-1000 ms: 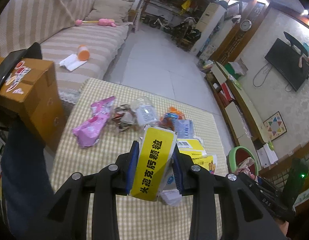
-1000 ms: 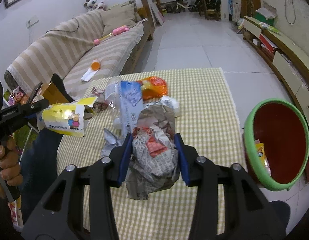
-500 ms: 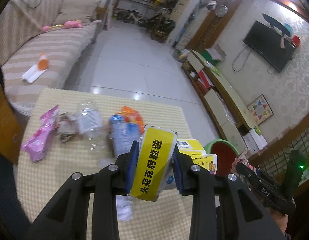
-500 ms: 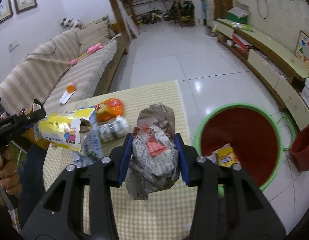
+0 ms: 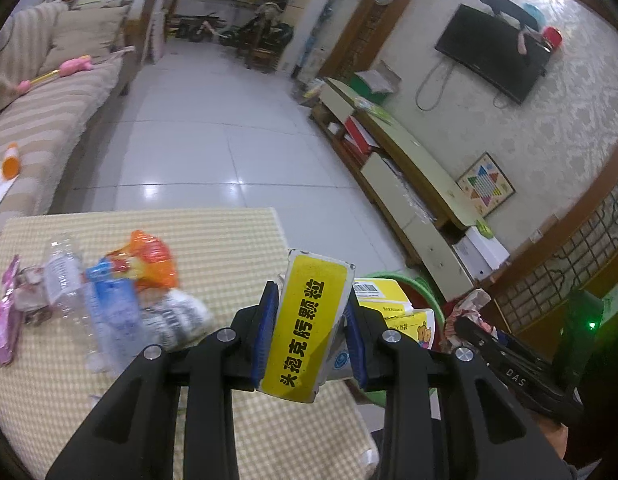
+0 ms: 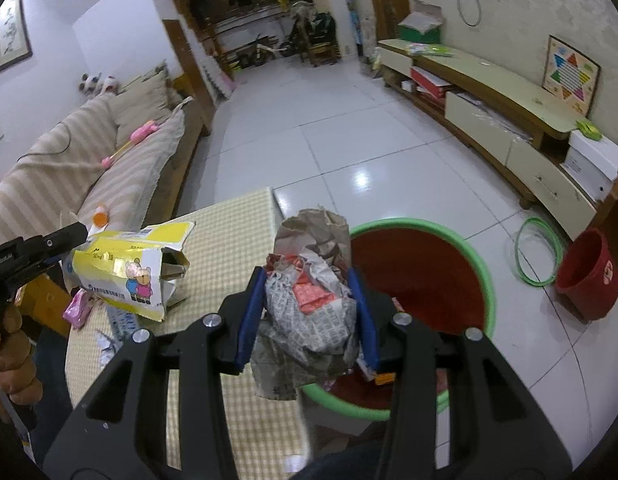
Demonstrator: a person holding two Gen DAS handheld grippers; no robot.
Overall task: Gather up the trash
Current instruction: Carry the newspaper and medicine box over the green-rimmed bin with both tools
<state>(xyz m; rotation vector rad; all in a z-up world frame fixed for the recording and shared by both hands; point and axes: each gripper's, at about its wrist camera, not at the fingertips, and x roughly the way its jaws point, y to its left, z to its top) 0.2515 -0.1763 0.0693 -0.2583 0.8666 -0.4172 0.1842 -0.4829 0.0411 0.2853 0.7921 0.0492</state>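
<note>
My left gripper [image 5: 311, 336] is shut on a yellow medicine box [image 5: 309, 320] with black Chinese characters, held above the checked table [image 5: 213, 240]; the box also shows in the right wrist view [image 6: 129, 268]. My right gripper [image 6: 309, 316] is shut on a crumpled wad of newspaper and brown paper [image 6: 313, 304], held over the near rim of the green-rimmed red bin [image 6: 429, 280]. The bin's green rim [image 5: 423, 286] peeks out behind the box in the left wrist view. Some trash [image 6: 383, 378] lies inside the bin.
On the table lie an orange wrapper [image 5: 151, 258], a blue-labelled clear bottle [image 5: 109, 316], a clear plastic bottle [image 5: 63, 276] and a pink wrapper [image 5: 3, 324]. A small red bucket [image 6: 589, 276] and green hoop [image 6: 537, 252] sit on the floor right. Sofa [image 6: 89, 168] at left.
Both grippers have swung right with their loads. The bin has come closer, and the paper wad now hangs over its near rim. The box has moved toward the table's right edge.
</note>
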